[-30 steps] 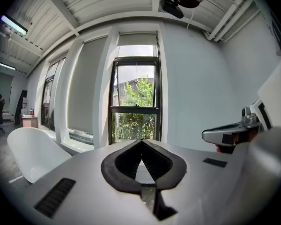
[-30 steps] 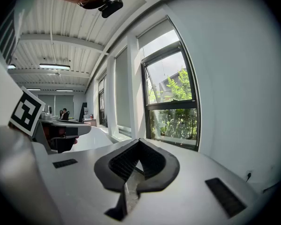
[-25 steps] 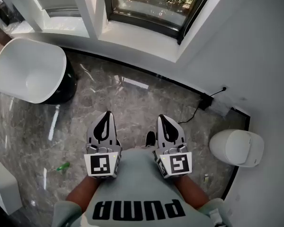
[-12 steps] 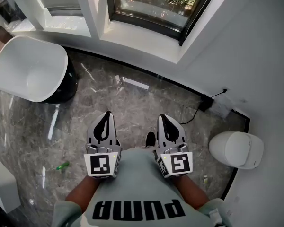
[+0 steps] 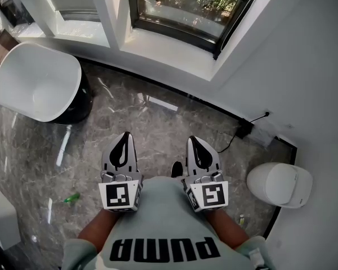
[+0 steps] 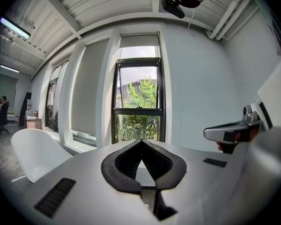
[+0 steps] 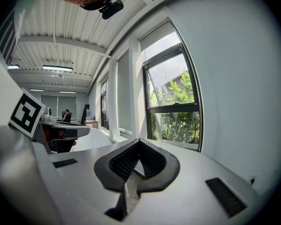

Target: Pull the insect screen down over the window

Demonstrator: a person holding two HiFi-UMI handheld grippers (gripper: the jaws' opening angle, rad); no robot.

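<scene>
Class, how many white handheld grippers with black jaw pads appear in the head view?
2: the left white gripper lower centre-left, the right white gripper beside it, lower centre-right. None seems hidden.

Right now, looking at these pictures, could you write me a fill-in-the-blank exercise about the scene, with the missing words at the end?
1. The left gripper and the right gripper both have their jaws ____, with nothing held.
2. The white chair stands on the person's ____ side.
3. The small green object lies on the marble ____.
4. The window has a frame of ____ colour.
Missing words: shut; left; floor; black.
</scene>
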